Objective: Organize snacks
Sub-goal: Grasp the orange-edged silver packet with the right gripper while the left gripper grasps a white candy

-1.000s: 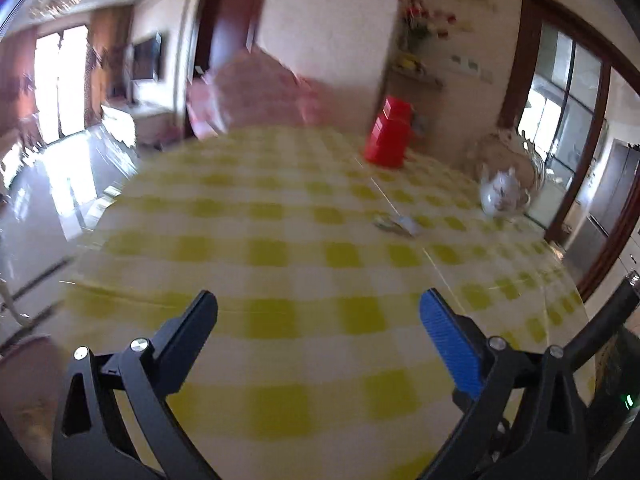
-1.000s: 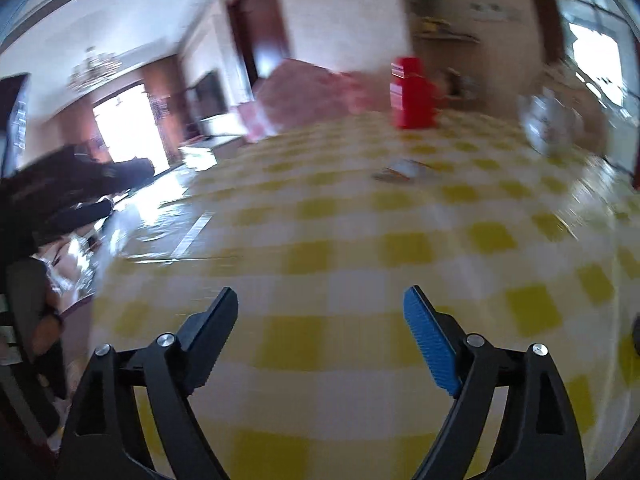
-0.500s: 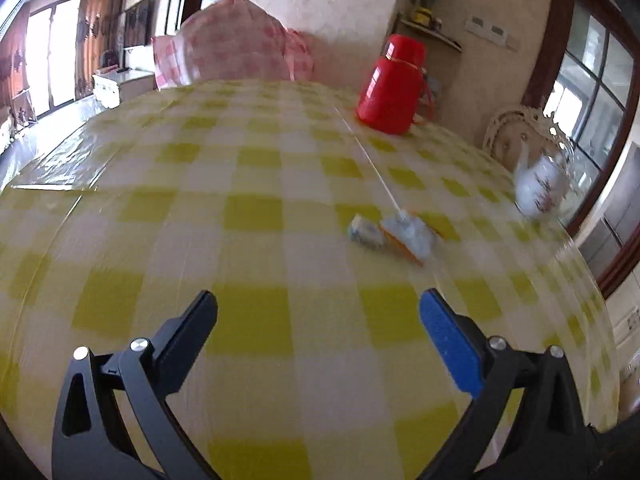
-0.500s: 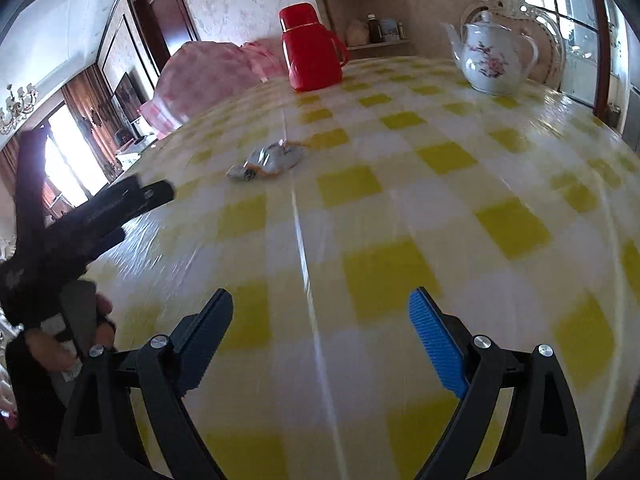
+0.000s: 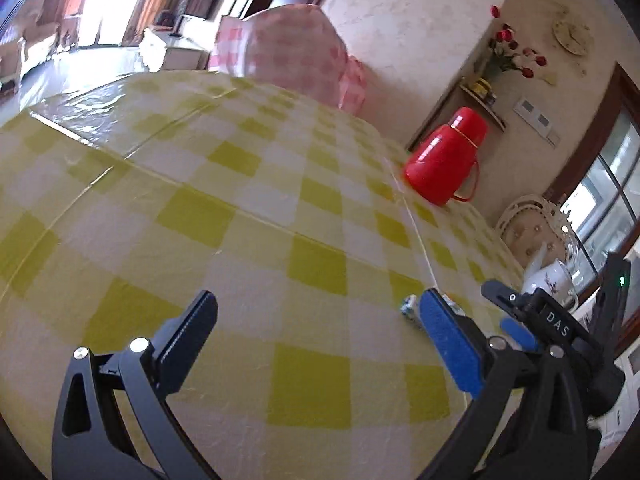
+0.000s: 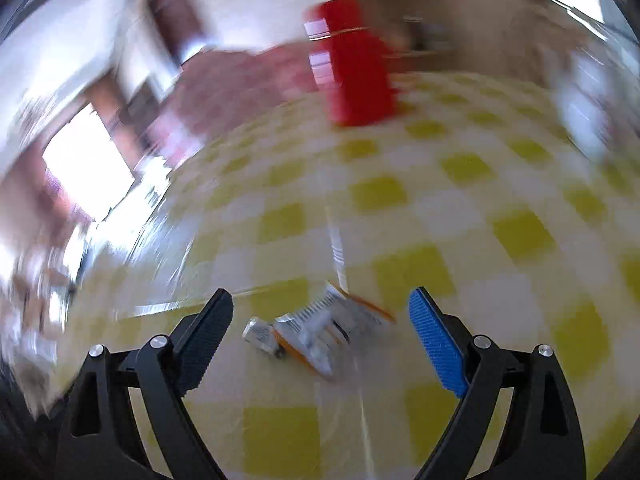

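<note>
Two snack packets lie together on the yellow checked tablecloth (image 6: 472,168): a silver packet with orange edges (image 6: 332,324) and a smaller silver one (image 6: 262,334) at its left. My right gripper (image 6: 320,332) is open, its fingers on either side of them, just above the cloth. The view is blurred by motion. My left gripper (image 5: 316,336) is open and empty over the cloth. In the left wrist view a bit of a packet (image 5: 409,309) shows beside the blue finger, and the right gripper (image 5: 516,312) is past it.
A red thermos jug (image 5: 444,168) stands at the far side of the table; it also shows in the right wrist view (image 6: 352,68). A white teapot (image 5: 554,280) stands at the right. A pink checked covered chair (image 5: 292,52) is behind the table.
My right gripper has moved forward to the packets, which now lie between its fingers. My left gripper has swung left, so the packets went from ahead to behind its right finger.
</note>
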Action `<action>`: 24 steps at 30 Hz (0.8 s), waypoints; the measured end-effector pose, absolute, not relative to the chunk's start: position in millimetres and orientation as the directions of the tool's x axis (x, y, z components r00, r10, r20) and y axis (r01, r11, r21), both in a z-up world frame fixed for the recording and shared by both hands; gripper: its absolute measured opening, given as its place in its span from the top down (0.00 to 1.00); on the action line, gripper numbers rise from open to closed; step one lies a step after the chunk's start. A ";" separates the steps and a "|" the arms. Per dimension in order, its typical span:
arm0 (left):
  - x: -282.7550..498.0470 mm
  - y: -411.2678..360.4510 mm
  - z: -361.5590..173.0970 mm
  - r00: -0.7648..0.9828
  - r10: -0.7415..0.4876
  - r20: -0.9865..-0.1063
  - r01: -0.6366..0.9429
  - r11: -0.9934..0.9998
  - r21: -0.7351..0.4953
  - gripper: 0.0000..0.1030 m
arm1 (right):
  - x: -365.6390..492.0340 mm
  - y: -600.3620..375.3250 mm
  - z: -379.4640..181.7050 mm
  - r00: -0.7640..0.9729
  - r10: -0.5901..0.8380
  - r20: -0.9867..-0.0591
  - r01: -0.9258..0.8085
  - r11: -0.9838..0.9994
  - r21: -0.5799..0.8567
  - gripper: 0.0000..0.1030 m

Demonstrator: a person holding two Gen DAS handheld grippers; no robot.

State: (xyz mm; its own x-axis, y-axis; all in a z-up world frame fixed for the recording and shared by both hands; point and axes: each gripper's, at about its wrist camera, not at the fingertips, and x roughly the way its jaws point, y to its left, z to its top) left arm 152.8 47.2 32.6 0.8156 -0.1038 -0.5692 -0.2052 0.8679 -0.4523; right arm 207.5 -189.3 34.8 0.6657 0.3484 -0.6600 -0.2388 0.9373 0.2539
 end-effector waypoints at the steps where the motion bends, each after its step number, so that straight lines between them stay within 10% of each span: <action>1: 153.4 50.2 33.0 0.815 -0.098 -0.570 -0.213 0.865 -0.454 0.02 | 210.7 -188.3 33.0 0.649 0.354 -0.673 -0.284 0.934 0.218 0.15; 19: 155.2 54.4 25.5 0.788 -0.132 -0.602 -0.225 0.848 -0.480 0.02 | 234.7 -156.8 -12.2 0.475 0.365 -0.801 -0.540 0.839 0.063 0.17; 24: 156.0 53.6 25.4 0.787 -0.136 -0.602 -0.222 0.848 -0.481 0.02 | 212.4 -164.9 -7.8 0.532 0.337 -0.777 -0.513 0.858 0.021 0.61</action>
State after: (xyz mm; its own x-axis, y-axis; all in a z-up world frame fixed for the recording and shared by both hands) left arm 156.0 53.6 25.4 0.7868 -0.1357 -0.6021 -0.2220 0.8480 -0.4813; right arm 212.4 -164.9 -7.8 0.5319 0.3369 -0.7769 -0.5131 0.8581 0.0209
